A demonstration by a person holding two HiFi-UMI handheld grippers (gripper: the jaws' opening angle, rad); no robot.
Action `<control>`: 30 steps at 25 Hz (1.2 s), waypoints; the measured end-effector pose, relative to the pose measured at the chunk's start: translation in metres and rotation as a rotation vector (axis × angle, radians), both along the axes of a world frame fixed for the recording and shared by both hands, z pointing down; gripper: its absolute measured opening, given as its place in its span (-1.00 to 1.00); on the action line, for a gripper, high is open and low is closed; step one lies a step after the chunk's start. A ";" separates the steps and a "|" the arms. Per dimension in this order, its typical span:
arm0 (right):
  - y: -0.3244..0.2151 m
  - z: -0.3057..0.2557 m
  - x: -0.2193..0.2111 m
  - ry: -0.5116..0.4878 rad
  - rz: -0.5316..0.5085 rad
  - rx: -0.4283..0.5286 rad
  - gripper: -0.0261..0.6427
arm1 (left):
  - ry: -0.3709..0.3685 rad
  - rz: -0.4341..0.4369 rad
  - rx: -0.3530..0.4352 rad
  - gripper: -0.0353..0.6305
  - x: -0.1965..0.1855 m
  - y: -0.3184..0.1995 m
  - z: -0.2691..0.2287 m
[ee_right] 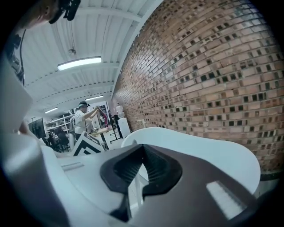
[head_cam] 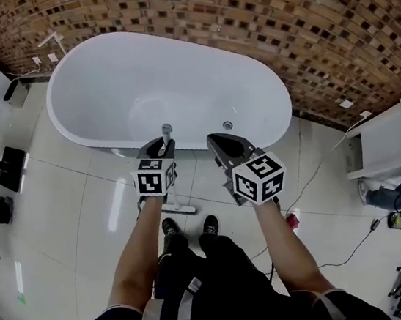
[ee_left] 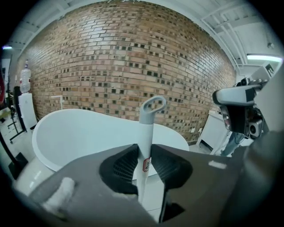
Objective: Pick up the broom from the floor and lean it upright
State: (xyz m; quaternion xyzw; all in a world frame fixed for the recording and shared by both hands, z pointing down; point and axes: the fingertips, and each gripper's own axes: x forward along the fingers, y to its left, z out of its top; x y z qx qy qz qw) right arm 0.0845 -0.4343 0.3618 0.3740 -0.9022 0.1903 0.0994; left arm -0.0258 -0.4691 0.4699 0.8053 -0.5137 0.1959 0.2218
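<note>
One white bathtub (head_cam: 166, 72) beyond the broom (ee_left: 146, 128); brick wall (head_cam: 313, 14) behind.

Workshop-like hall: brick wall (head_cam: 315, 28), freestanding bathtub (head_cam: 100, 81), ceiling strip light (ee_right: 79, 63).

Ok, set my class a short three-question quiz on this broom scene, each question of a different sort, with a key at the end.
1. True or false: the left gripper is shut on the broom handle.
2. What large thing stands just beyond both grippers? A: bathtub. B: sofa. C: fridge.
3. What is between the jaws of the right gripper?
Key: 1 true; 2 A; 3 nothing.
</note>
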 end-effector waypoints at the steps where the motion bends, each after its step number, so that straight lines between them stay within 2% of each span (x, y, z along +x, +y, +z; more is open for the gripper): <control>1: -0.005 0.002 -0.002 0.000 -0.004 -0.002 -0.91 | 0.000 -0.012 0.000 -0.60 -0.004 -0.008 0.001; 7: -0.016 0.018 -0.004 0.015 -0.012 -0.033 -0.91 | -0.004 -0.066 -0.019 -0.60 -0.020 -0.044 0.015; 15: -0.046 0.024 0.003 0.005 0.020 -0.049 -0.91 | -0.017 -0.090 -0.039 -0.60 -0.029 -0.086 0.031; 21: -0.062 0.029 0.002 0.003 0.032 -0.061 -0.91 | -0.024 -0.083 -0.039 -0.60 -0.030 -0.105 0.038; 30: -0.062 0.034 0.011 0.017 0.034 -0.069 -0.91 | -0.050 -0.115 -0.028 -0.59 -0.030 -0.120 0.043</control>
